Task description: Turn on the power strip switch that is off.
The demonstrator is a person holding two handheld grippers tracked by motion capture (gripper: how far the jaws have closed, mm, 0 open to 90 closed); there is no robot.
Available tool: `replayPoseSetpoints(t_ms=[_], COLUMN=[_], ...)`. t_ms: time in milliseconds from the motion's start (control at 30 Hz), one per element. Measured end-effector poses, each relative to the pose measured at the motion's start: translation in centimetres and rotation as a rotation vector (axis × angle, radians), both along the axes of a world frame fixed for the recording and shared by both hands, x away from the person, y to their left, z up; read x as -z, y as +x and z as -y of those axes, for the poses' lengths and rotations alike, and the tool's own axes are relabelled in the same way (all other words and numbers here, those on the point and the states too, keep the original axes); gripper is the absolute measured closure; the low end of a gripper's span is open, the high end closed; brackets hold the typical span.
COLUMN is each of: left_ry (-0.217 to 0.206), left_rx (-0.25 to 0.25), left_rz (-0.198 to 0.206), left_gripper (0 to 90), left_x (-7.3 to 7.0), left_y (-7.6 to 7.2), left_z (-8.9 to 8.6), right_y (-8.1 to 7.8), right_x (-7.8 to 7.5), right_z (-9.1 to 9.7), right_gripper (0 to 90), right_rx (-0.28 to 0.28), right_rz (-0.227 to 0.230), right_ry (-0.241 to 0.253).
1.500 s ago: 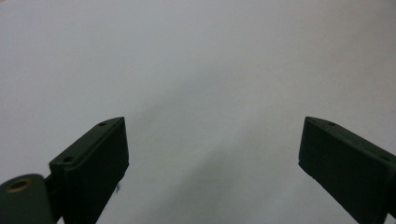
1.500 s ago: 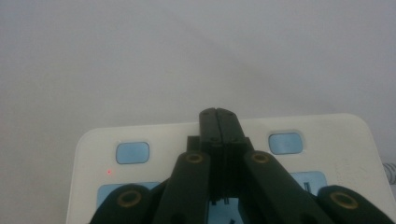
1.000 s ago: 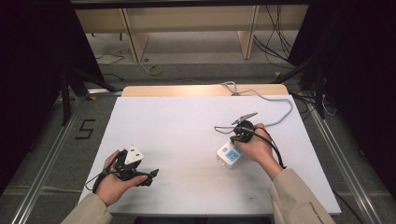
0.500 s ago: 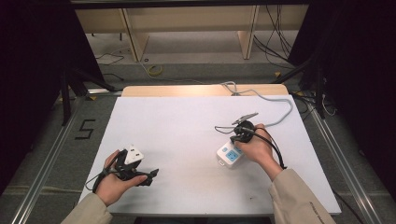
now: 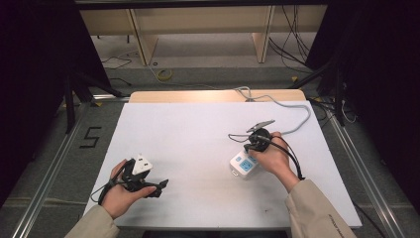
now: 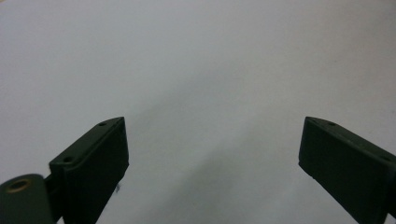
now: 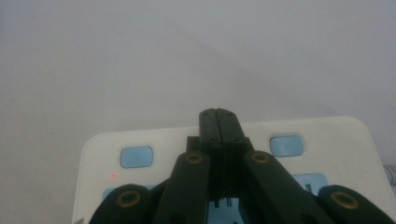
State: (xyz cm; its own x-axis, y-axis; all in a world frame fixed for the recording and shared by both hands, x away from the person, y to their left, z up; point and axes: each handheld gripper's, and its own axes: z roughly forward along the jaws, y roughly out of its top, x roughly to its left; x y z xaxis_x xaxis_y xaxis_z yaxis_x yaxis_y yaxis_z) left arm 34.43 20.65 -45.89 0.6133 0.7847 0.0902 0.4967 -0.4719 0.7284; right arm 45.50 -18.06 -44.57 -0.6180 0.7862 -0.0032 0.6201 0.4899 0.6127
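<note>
A white power strip (image 5: 242, 166) with blue socket faces lies on the white table (image 5: 198, 134) at the right. Its grey cable (image 5: 297, 124) runs off towards the table's back edge. My right gripper (image 5: 247, 148) hovers over the strip's far end. In the right gripper view its jaws (image 7: 218, 114) are pressed together with nothing between them, above the strip (image 7: 327, 135). My left gripper (image 5: 158, 186) rests at the front left, jaws pointing right. In the left gripper view it (image 6: 212, 140) stands wide open over bare table. A white plug-like block (image 5: 141, 164) sits by the left hand.
A tan board (image 5: 198, 96) borders the table's back edge. Behind it, on the floor, stand wooden shelf legs (image 5: 138, 39) and loose cables (image 5: 292, 44). Metal rails (image 5: 54, 163) run along both sides of the table.
</note>
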Motion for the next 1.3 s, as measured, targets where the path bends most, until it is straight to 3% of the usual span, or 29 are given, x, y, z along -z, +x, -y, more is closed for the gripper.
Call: replayPoseSetpoints(t_ms=[533,933,1133,1300], left_ry=[0.001,0.002,0.002,0.001], left_rx=[-0.003,-0.006,-0.005,-0.008], left_rz=[0.001,0.001,0.001,0.001], left_gripper=[8.2,8.2,8.2,8.2], left_x=[0.0,0.0,0.0,0.0], left_y=[0.0,-0.1,-0.1,-0.1], left_z=[0.0,0.0,0.0,-0.1], right_y=[-0.7,-2.2,-3.3,-3.9], right_x=[-1.0,-1.4,-1.6,-1.7], right_z=[1.2,2.9,3.8,4.3], right_gripper=[86.5,71.8,60.7,55.4], right_rx=[0.006,0.007,0.011,0.016], right_rz=[0.052,0.083,0.096,0.107], right_ry=[0.039,0.109,0.176,0.186])
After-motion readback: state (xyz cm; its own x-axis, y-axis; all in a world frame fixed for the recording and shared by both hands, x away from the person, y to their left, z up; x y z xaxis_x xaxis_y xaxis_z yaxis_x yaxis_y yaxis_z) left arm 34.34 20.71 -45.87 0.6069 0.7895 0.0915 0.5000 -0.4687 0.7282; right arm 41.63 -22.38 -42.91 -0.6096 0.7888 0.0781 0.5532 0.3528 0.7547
